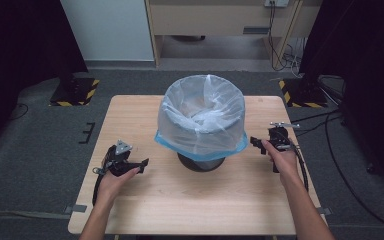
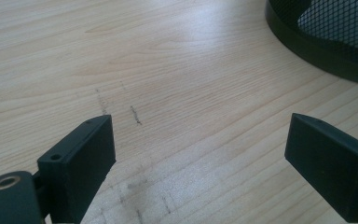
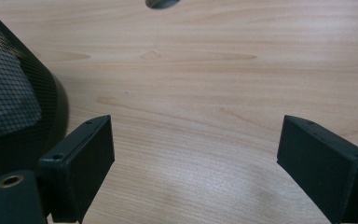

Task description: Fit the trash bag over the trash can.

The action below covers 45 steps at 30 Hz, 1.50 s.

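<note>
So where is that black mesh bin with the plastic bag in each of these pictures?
High view: bin at table centre, between the tongs, bag draped over it.
Left gripper view: its mesh base at top right.
Right gripper view: its mesh wall at the left edge.
Shared landmark: the pale wooden table.

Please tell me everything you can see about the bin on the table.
The bin is a black wire-mesh basket with a solid dark base ring, standing upright at the middle of the table. A thin, see-through white bag lines it and folds down over the rim, hiding most of the wall; the bag's lower edge looks blue. The left tongs and right tongs sit open on either side, apart from it.
</note>
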### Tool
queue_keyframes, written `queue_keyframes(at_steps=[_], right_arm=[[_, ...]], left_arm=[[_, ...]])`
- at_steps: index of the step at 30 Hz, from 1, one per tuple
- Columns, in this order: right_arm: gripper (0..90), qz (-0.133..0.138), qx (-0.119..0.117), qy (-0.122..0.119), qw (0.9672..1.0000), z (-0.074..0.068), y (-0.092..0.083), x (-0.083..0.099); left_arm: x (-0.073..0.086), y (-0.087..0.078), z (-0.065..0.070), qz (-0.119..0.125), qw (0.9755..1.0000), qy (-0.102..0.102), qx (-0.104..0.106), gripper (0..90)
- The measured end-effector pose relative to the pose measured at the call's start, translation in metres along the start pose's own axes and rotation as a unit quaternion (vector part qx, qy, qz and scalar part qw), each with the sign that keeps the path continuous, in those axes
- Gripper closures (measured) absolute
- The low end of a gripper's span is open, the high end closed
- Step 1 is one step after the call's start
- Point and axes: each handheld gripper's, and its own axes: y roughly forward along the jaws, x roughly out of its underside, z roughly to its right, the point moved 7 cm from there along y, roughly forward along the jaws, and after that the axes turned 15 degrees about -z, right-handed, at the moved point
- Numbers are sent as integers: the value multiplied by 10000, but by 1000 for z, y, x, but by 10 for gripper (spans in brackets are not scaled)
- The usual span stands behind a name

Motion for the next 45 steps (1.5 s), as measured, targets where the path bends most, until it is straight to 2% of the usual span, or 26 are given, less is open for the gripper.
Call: queue_keyframes(at_steps=[6,12,18,20,23,25,30,31,32,33,34,36,37,38,40,44,45], right_arm=[[128,-99,37,78,9999,6,13,4],[124,-175,59,273,9995,14,27,9],[122,-203,4,238,9995,12,37,9],[120,-202,94,140,9997,13,39,7],[113,-151,129,113,9997,15,41,3],[112,-84,221,184,9996,17,42,0],[91,13,417,59,9991,26,46,1],[90,65,547,-33,9985,29,47,0],[88,60,604,7,9982,28,47,1],[82,83,789,-206,9966,30,49,1],[79,55,825,-148,9965,28,49,2],[69,-2,1023,-323,9942,28,51,3],[61,-13,1039,-391,9938,28,51,4],[61,-42,974,-302,9948,26,50,4],[60,-26,993,-381,9943,26,50,6],[59,-61,920,-385,9950,23,46,13],[57,-43,950,-530,9941,25,45,14]], left_arm=[[1,2,0,-24,10000,7,-10,74],[3,5,2,-101,9999,42,-4,74],[4,9,1,-188,9998,92,-16,70],[4,9,2,-172,9998,57,-6,68],[1,9,0,-157,9999,45,-26,68],[-2,11,-2,-147,9999,43,-53,67],[-7,19,-7,-199,9997,44,-94,66],[-8,21,-7,-174,9998,-13,-63,67],[-6,24,-8,-263,9996,25,-83,66],[-6,27,-9,-279,9996,4,-90,64],[-4,29,-10,-365,9993,-6,-87,60],[-2,33,-10,-429,9990,-50,-77,57],[-2,33,-11,-462,9989,-51,-88,56],[-2,34,-12,-451,9989,-87,-100,55],[-1,34,-13,-449,9989,-143,-85,54],[1,35,-14,-572,9982,-139,-90,50],[2,37,-14,-575,9982,-170,-81,50]])
